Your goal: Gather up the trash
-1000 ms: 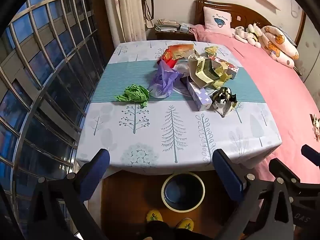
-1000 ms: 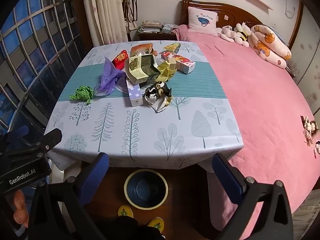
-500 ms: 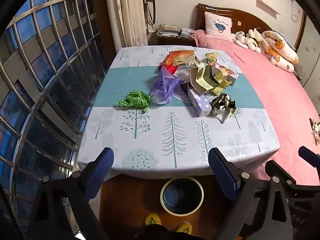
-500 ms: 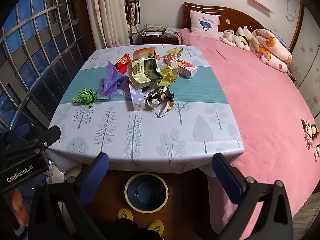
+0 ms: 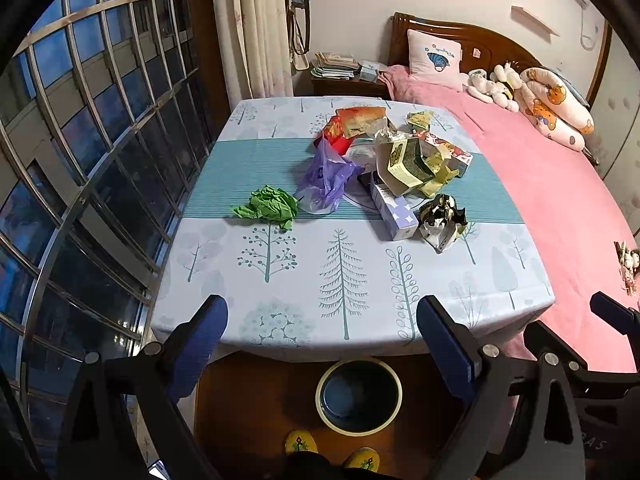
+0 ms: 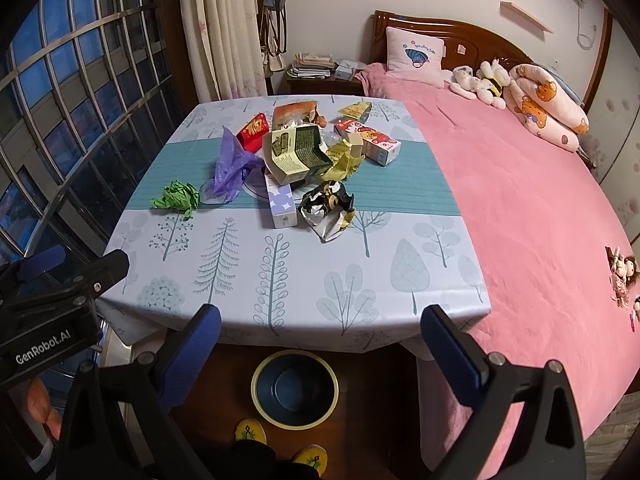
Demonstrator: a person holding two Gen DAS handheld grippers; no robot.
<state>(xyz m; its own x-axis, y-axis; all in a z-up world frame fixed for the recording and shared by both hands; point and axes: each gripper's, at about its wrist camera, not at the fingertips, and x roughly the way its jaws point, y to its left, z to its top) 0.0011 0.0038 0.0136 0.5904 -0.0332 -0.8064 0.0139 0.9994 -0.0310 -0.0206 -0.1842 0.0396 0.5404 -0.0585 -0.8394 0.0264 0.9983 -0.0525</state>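
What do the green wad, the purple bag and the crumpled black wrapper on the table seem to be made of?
Green wad: likely matte paper, with sharp dull creases.
Purple bag: thin plastic film, translucent and softly glossy.
Black wrapper: probably foil-lined plastic; its silvery inside shines.

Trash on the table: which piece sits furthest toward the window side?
The green paper wad, crumpled, alone on the teal stripe. It lies left of the purple bag; every other piece is piled further toward the bed.
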